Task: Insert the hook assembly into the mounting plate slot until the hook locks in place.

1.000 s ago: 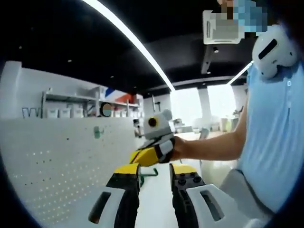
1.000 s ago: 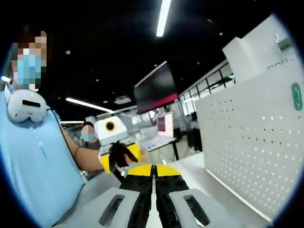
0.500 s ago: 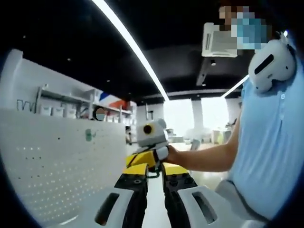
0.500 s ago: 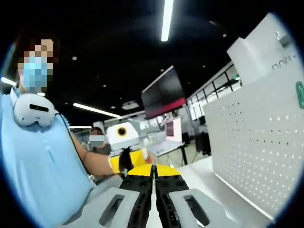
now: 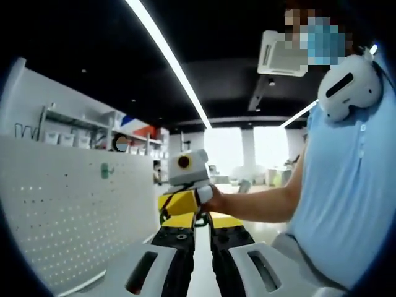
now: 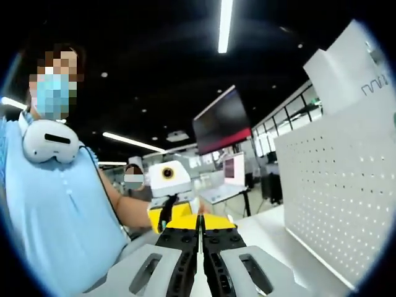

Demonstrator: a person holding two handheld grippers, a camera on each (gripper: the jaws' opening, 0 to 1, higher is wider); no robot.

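While your right gripper is pressed together and your left gripper slightly spread, the pegboard at frame left awaits insertion.

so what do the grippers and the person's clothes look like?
Left gripper and right gripper: white bodies with slotted cutouts, black jaws, yellow tips. Seen from across, each has a yellow body. The person wears a light blue short-sleeved shirt and a white headset around the neck.
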